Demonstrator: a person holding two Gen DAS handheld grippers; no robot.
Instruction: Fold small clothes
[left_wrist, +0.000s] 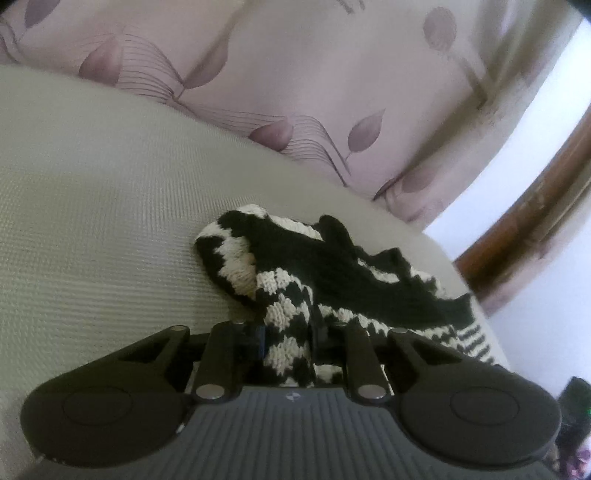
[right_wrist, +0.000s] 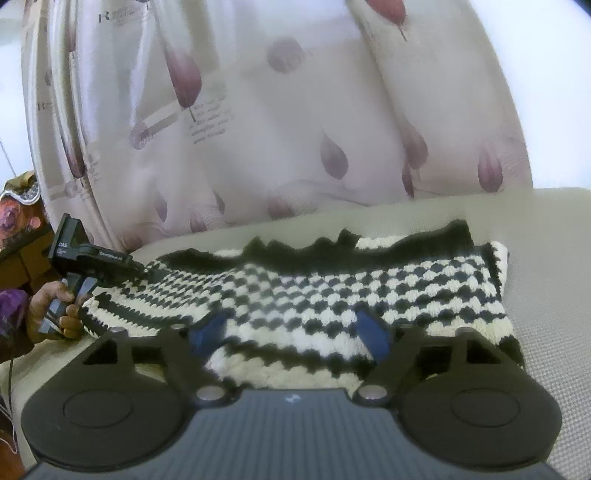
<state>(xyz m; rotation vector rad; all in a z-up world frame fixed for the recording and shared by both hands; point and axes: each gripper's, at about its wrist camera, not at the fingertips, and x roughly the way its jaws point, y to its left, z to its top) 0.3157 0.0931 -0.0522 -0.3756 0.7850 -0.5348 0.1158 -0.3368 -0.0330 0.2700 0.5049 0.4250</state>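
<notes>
- The left gripper (left_wrist: 288, 332) has its fingers pinching a bunched corner of the knitted garment (left_wrist: 295, 280); the black-and-cream fabric fills the narrow gap between them.
- In the right wrist view, the left gripper (right_wrist: 142, 274) meets the garment's left end, and a hand (right_wrist: 55, 304) grips its handle beside a purple sleeve (right_wrist: 11, 314).
- The right gripper (right_wrist: 295, 330) has its fingers spread wide; the blue pads (right_wrist: 375, 332) stand well apart over the near edge of the garment (right_wrist: 332, 288) without pressing on it.
- The fabric between the right fingers lies flat, with no fold raised between them.
- The garment is a black-and-cream checked knit with a black scalloped border along its far edge and plain stripes at its left end.
- It lies spread across a pale, ribbed cushioned surface (right_wrist: 554, 258), its right end squared off and its left end lifted into the left gripper.
- In the left wrist view, the part nearest the fingers is gathered into a rumpled ridge, while the remainder trails to the right along the surface (left_wrist: 92, 221).
- A light curtain (right_wrist: 295, 129) with mauve leaf prints hangs directly behind the surface.
- A brown wooden frame (left_wrist: 528, 229) shows at the right of the left wrist view, next to a bright white area.
</notes>
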